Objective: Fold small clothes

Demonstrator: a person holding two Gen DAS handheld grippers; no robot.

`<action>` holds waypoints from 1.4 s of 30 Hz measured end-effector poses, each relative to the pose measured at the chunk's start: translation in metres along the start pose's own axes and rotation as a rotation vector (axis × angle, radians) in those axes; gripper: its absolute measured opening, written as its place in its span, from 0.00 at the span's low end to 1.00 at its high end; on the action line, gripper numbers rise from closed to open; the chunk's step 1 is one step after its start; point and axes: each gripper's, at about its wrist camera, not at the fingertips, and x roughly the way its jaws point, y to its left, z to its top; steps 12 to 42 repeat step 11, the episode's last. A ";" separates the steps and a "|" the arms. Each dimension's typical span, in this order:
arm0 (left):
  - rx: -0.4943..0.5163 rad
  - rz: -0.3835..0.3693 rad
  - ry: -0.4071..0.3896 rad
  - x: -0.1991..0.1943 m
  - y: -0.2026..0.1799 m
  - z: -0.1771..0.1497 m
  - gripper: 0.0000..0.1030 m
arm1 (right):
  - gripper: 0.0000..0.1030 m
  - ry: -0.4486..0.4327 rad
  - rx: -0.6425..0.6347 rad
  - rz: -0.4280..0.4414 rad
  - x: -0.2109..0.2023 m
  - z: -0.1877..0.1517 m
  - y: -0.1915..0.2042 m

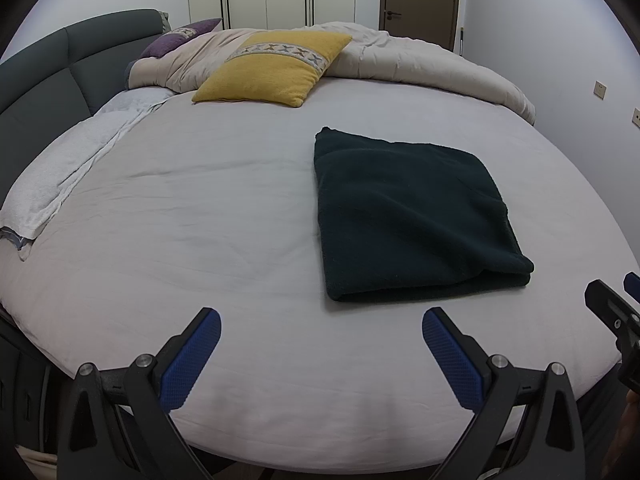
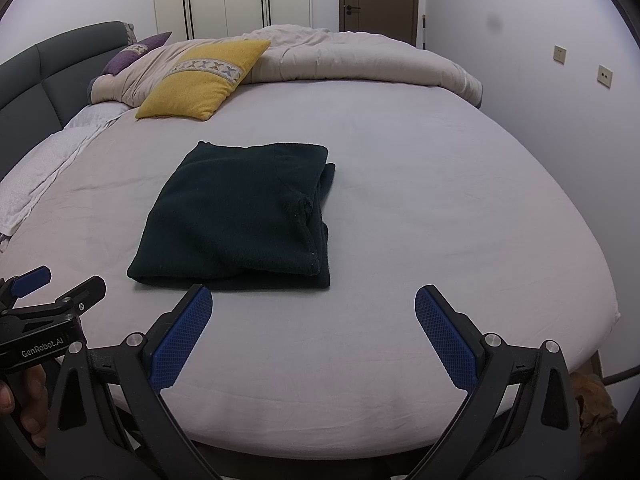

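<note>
A dark green fleece garment (image 1: 408, 216) lies folded into a thick rectangle on the bed's pale sheet (image 1: 200, 208); it also shows in the right wrist view (image 2: 236, 216). My left gripper (image 1: 320, 320) is open and empty, hovering over the near edge of the bed, short of the garment and to its left. My right gripper (image 2: 312, 304) is open and empty, just short of the garment's near right corner. The left gripper shows at the left edge of the right wrist view (image 2: 60, 288), and the right gripper shows at the right edge of the left wrist view (image 1: 612, 300).
A yellow cushion (image 1: 272, 68), a purple cushion (image 1: 180, 38) and a bunched beige duvet (image 1: 420, 64) lie at the far side of the bed. A white towel (image 1: 68, 168) runs along the left side by the grey headboard (image 1: 44, 76). Wardrobes and a door stand behind.
</note>
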 end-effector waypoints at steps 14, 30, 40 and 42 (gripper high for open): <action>0.003 -0.005 0.002 0.000 0.002 0.001 1.00 | 1.00 0.005 -0.004 0.005 0.002 -0.007 0.002; 0.003 -0.005 0.002 0.000 0.002 0.001 1.00 | 1.00 0.005 -0.004 0.005 0.002 -0.007 0.002; 0.003 -0.005 0.002 0.000 0.002 0.001 1.00 | 1.00 0.005 -0.004 0.005 0.002 -0.007 0.002; 0.003 -0.005 0.002 0.000 0.002 0.001 1.00 | 1.00 0.005 -0.004 0.005 0.002 -0.007 0.002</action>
